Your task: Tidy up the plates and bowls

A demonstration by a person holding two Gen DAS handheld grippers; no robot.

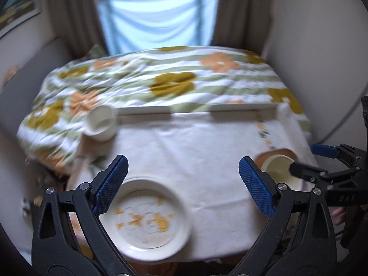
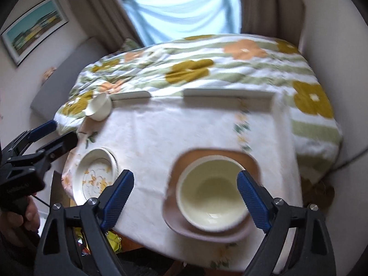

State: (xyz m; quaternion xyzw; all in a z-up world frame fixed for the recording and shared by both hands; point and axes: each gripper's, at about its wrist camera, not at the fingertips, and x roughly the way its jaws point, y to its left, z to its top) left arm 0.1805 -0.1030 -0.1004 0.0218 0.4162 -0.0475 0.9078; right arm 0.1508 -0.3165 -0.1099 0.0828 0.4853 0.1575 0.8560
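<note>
A white plate with orange flower print (image 1: 149, 218) lies at the table's near left edge; it also shows in the right wrist view (image 2: 95, 176). A cream bowl (image 2: 211, 195) sits on a pinkish-brown square plate (image 2: 249, 161) at the near right; both show in the left wrist view, bowl (image 1: 279, 168). A small white bowl (image 1: 101, 123) lies tipped on its side at the far left, also in the right wrist view (image 2: 99, 107). My left gripper (image 1: 182, 184) is open and empty above the flowered plate. My right gripper (image 2: 185, 192) is open and empty above the cream bowl.
The table (image 1: 195, 151) has a white cloth. A flowered green-striped blanket (image 1: 161, 80) covers the bed behind it. A white ledge (image 1: 195, 109) runs along the table's far edge. Curtains and a window stand at the back; walls close in on both sides.
</note>
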